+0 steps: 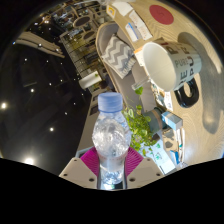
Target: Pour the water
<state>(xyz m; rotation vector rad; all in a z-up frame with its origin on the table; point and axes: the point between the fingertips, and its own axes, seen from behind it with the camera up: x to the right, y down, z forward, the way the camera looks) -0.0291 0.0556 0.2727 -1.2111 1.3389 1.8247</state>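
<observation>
A clear plastic water bottle with a pale blue screw cap stands upright between the two fingers, its cap on. Its ribbed body looks see-through and glinting; how full it is cannot be read from here. The magenta pads sit against the bottle's lower part on either side with no gap visible, so the jaws look closed on the bottle — holding it.

Taking the bottle as the landmark: beyond it and to its right a white mug with dark lettering lies tipped, its open mouth turned toward the bottle. The inside of the mug shows pale and nothing can be seen in it. Just beside the bottle on the right, below the mug, a small green leafy plant spreads its stems, some leaves close to the bottle's shoulder.

Beyond the bottle, above its cap, stands a cushion with a grey-and-white zigzag pattern. Farther behind the mug is a pale surface bearing a red round patch — what it belongs to is not clear. To the left of the bottle lies a wide, dark, glossy surface dotted with bright reflected lights; whether it is floor or ceiling cannot be told.
</observation>
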